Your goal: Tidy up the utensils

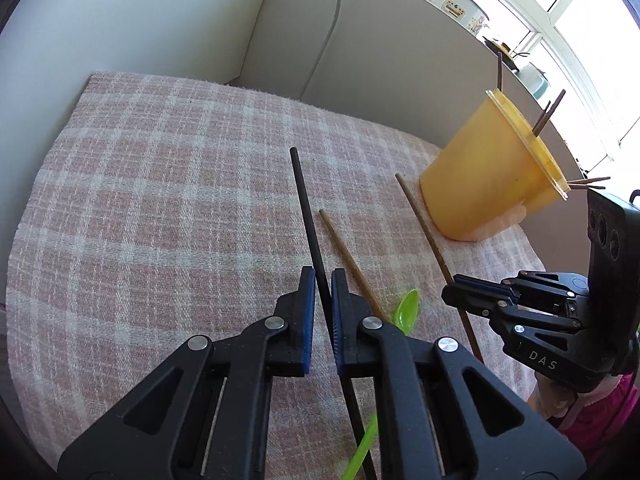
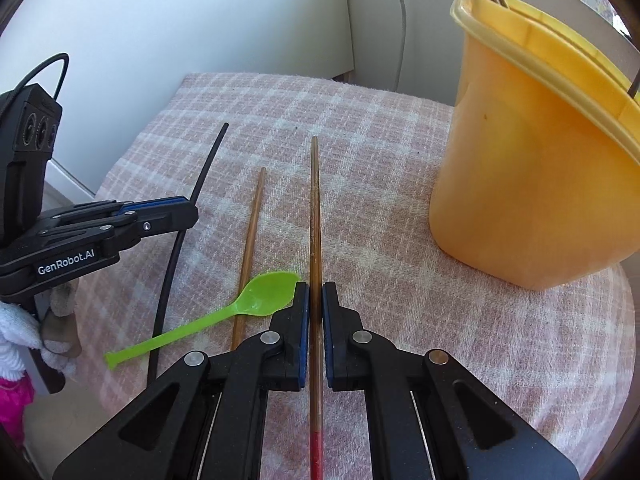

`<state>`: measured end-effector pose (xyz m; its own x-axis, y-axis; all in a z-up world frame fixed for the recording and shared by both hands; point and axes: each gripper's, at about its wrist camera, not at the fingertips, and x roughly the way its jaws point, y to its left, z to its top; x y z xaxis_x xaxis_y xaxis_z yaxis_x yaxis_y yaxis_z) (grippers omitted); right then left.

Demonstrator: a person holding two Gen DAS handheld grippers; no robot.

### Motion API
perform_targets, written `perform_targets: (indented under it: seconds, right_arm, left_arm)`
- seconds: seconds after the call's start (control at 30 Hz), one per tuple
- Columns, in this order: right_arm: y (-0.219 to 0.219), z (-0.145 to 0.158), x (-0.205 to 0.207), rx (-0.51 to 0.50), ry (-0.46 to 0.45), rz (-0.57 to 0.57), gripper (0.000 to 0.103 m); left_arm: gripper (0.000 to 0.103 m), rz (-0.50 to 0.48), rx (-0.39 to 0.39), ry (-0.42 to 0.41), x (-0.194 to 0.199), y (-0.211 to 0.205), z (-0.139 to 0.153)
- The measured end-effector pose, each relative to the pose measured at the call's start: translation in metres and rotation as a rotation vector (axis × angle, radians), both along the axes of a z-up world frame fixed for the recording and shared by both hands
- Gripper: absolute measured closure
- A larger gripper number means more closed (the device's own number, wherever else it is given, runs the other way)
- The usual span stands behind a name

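My left gripper (image 1: 322, 276) is shut on a black chopstick (image 1: 306, 208), which runs between its blue pads and points away; it also shows in the right wrist view (image 2: 208, 164). My right gripper (image 2: 315, 288) is shut on a brown chopstick (image 2: 315, 208) with a red end; that chopstick shows in the left wrist view (image 1: 424, 224). A second brown chopstick (image 2: 252, 232) and a green plastic spoon (image 2: 256, 300) lie on the cloth between the two grippers. A yellow cup (image 2: 532, 152) at the right holds several chopsticks.
A pink checked cloth (image 1: 160, 200) covers the small round table. White walls and a cable (image 2: 400, 20) stand behind it. A window sill with pots (image 1: 456, 4) is at the far right. The left gripper (image 2: 176, 216) shows at the left of the right wrist view.
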<state>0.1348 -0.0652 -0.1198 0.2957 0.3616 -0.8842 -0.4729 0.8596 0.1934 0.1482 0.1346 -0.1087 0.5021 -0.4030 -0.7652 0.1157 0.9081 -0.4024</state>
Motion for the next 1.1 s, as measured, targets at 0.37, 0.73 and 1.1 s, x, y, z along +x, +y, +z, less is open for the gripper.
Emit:
perform_targets:
  seconds: [0.37,0.73,1.1]
  right_arm:
    - [-0.012,0.01,-0.009,0.041,-0.051,-0.028,0.098]
    - [-0.017,0.017,-0.019,0.028,-0.098,-0.051,0.098]
    - [-0.025,0.032,-0.027,0.027,-0.162,-0.049,0.098]
  left_arm:
    - [0.098,-0.001,0.072,-0.109,-0.02,-0.007,0.021]
    - [0.098,-0.005,0.075,-0.112,-0.019,-0.025,0.019]
    - [0.098,0.004,0.055,-0.135,-0.027,-0.023,0.03]
